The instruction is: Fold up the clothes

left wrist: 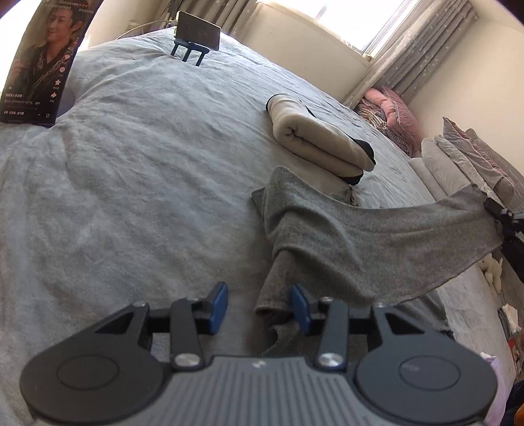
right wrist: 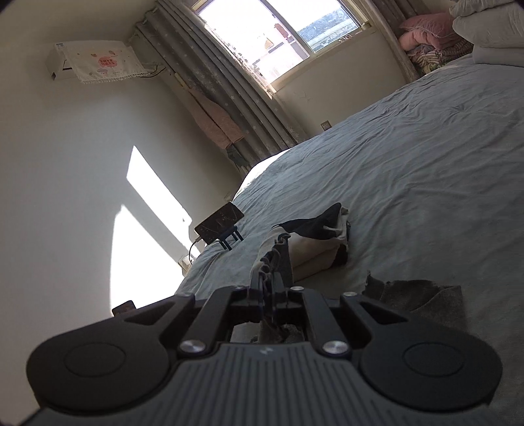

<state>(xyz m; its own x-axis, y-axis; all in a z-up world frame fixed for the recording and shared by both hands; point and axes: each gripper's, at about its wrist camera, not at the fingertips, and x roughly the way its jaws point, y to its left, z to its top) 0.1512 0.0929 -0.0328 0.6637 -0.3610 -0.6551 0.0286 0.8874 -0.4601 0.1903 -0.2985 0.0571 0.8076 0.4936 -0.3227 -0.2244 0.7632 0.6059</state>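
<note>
A wide bed point(left wrist: 131, 170) under a crumpled grey cover fills the room, running away to a bright window point(right wrist: 262, 36) with grey curtains point(right wrist: 229, 88) on the far wall. Along the right side of the bed lie piled pillows point(left wrist: 465, 157) and a heap of pink bedding point(left wrist: 389, 105).

The grey garment point(left wrist: 344, 239) lies right of the middle of the bed, part bunched on the cover and part lifted. One end stretches off to the right, up to the right gripper point(left wrist: 491, 206), which has clamped its jaws tight on the edge of the cloth; in its own view the gathered hem point(right wrist: 271, 262) stands pinched between the closed fingers. The near end hangs in folds down to the left gripper point(left wrist: 258, 306).

That left gripper hovers low over the cover with its blue pads point(left wrist: 218, 301) apart and nothing gripped; the right pad sits just beside the garment's near fold, and I cannot tell whether it touches.

Just beyond the grey garment lies a folded cream garment point(left wrist: 314, 141) with dark trim. Far off at the left edge of the bed a phone point(left wrist: 198, 29) leans on a small blue stand point(left wrist: 190, 54). A poster point(left wrist: 39, 62) stands at the far left.
</note>
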